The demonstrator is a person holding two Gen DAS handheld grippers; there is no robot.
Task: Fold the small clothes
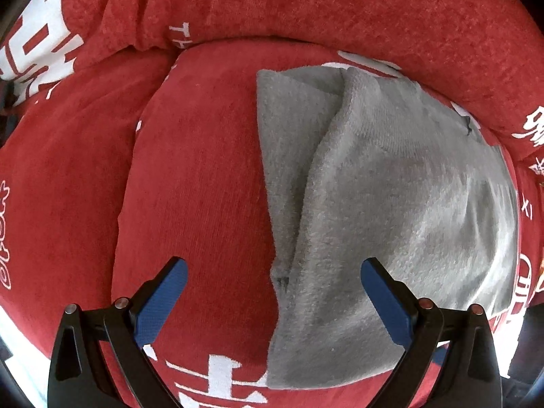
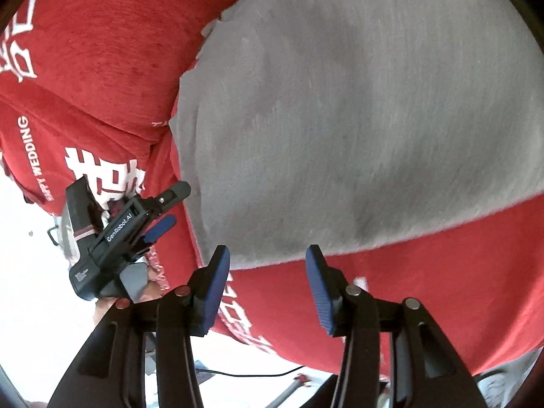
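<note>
A grey fleecy garment lies on a red cushioned seat, with one part folded over the rest along a ridge. My left gripper is open and empty, low over the garment's near left edge; one blue pad is over red fabric, the other over grey. In the right wrist view the same garment fills the frame. My right gripper is open and empty at its near hem. The left gripper shows there too, at the garment's left edge.
The red seat cover has white lettering and a raised red back cushion behind the garment. A white floor lies beyond the seat's front edge, with a thin black cable on it.
</note>
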